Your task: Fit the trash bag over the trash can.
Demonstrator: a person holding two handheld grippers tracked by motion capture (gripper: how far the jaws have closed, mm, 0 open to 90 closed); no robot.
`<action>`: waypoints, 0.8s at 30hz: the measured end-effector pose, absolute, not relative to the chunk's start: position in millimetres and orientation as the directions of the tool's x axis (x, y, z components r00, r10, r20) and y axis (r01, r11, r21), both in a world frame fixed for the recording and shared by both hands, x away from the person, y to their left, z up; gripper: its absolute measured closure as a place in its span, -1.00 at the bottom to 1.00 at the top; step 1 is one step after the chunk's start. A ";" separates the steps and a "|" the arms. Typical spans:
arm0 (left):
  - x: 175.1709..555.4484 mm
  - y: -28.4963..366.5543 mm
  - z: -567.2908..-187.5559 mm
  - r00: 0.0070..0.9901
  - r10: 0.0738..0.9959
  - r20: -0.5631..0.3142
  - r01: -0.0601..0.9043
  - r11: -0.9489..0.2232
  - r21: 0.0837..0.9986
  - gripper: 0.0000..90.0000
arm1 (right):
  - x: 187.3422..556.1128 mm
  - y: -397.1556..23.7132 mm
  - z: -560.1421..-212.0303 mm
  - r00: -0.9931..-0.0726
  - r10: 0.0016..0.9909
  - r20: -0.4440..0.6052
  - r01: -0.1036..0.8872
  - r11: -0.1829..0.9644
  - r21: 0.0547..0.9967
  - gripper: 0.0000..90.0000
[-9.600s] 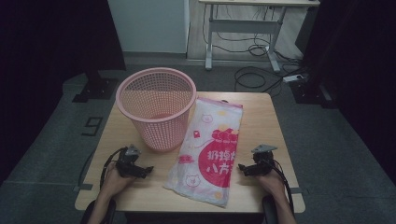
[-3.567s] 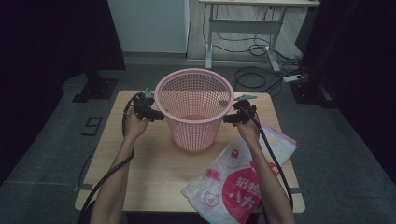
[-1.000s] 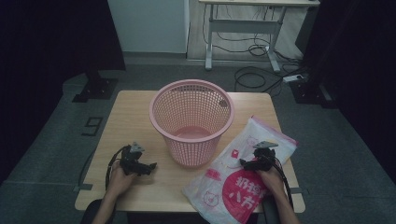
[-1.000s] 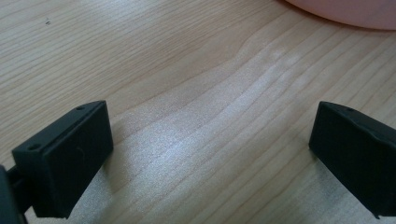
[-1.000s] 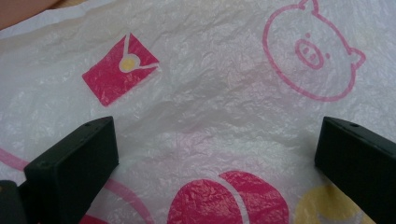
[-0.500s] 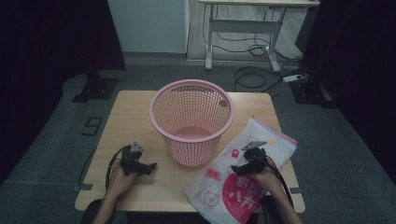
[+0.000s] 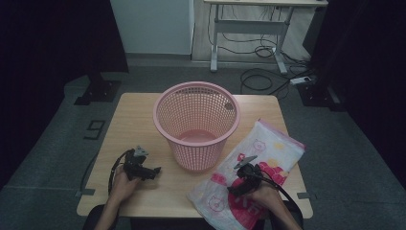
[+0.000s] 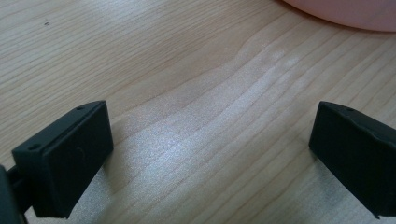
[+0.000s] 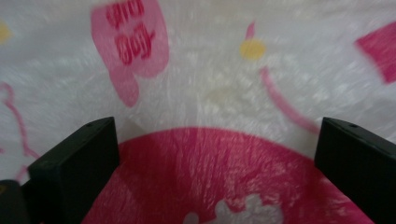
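While the right gripper (image 7: 238,186) hovers jaws wide apart, the pink-printed plastic bag (image 7: 268,158) lies flat between and beyond them. The left gripper (image 7: 154,171) rests with jaws spread over bare tabletop (image 8: 196,116), the pink basket (image 7: 197,124) just beyond them.

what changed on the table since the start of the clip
Both grippers carried the pink basket from the table's left to its middle and let go. The printed plastic bag slid from the middle to the near right corner. The right gripper has moved in over the bag, jaws open. The left gripper is back at the near left, open over the wooden table.
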State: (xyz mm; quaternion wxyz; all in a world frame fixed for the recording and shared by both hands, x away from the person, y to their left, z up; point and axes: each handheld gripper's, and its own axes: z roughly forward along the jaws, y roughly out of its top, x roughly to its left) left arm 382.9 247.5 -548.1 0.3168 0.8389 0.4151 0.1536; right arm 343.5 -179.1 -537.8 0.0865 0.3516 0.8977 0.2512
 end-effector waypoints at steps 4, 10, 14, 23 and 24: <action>382.9 247.3 -548.2 0.608 0.794 -0.006 0.598 -0.454 0.661 -1.00 | 342.4 -178.5 -539.5 -0.727 0.686 0.002 0.589 0.623 0.515 -1.00; 382.9 247.1 -548.1 0.609 0.793 -0.006 0.599 -0.455 0.659 -1.00 | 342.8 -182.6 -534.8 -0.708 0.707 0.003 0.602 0.601 0.526 -0.67; 382.8 247.0 -548.1 0.609 0.793 -0.006 0.599 -0.455 0.659 -1.00 | 341.7 -184.4 -531.8 -0.708 0.707 0.003 0.602 0.600 0.527 -0.38; 382.8 246.9 -548.1 0.609 0.793 -0.006 0.599 -0.454 0.660 -1.00 | 337.7 -188.9 -526.1 -0.744 0.669 0.013 0.572 0.626 0.530 0.81; 382.8 246.9 -548.1 0.609 0.793 -0.006 0.599 -0.454 0.659 -1.00 | 337.2 -189.3 -526.2 -0.745 0.667 0.024 0.576 0.624 0.528 0.90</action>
